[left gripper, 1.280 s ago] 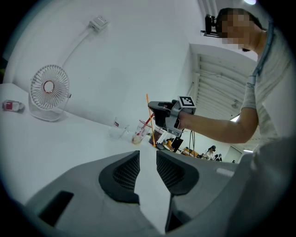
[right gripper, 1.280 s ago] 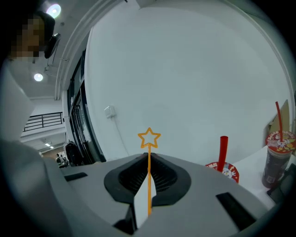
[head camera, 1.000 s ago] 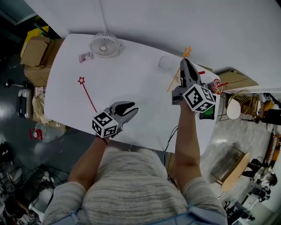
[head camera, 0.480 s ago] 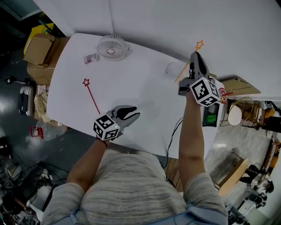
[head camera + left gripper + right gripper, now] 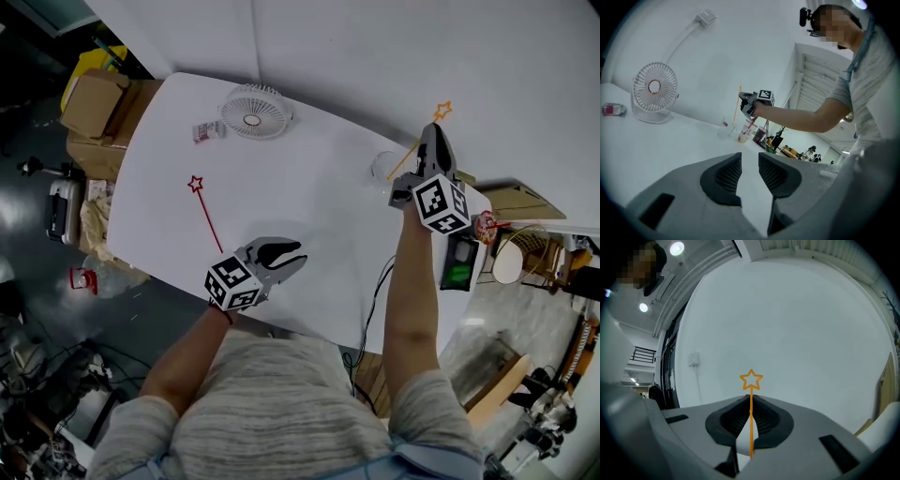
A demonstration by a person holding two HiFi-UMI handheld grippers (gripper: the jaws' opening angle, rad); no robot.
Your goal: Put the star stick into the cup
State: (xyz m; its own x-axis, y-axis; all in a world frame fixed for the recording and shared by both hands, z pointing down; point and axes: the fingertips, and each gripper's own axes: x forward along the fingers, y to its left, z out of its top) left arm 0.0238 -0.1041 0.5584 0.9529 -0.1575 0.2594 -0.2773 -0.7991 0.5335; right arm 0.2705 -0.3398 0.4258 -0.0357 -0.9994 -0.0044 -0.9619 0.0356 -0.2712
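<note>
**Head view.** The left hand-held gripper [image 5: 278, 255] hangs over the near edge of the white counter [image 5: 309, 197]. Its jaws are slightly apart and empty. A red stick [image 5: 208, 217] lies flat on the counter at about 10 o'clock from it, star end farthest from the person. A fan [image 5: 255, 112] stands at about 12 o'clock, near the far edge. The right hand-held gripper [image 5: 433, 139] is at the far right corner, gripping an orange stick [image 5: 409, 155]. The stick's star points to 1 o'clock and its lower end to 7 o'clock. That lower end overlaps the clear cup [image 5: 383, 167], which stands just beside the gripper at its 8 o'clock. Whether the tip is inside the cup cannot be told here.

**Left gripper view.** The left hand-held gripper [image 5: 749, 159] shows a narrow gap between its jaws, with only bare counter [image 5: 670, 140] in it. The fan [image 5: 654, 91] stands at 10 o'clock. At 12 o'clock the right hand-held gripper [image 5: 751, 102] holds the orange stick [image 5: 739, 99] nearly upright. The stick's lower end sits close above the cup [image 5: 725, 131].

**Right gripper view.** The right hand-held gripper [image 5: 751, 401] is closed on the shaft of the orange stick [image 5: 751, 425]. The star stands clear above the jaw tips at 12 o'clock, against a plain wall [image 5: 801, 324].
</note>
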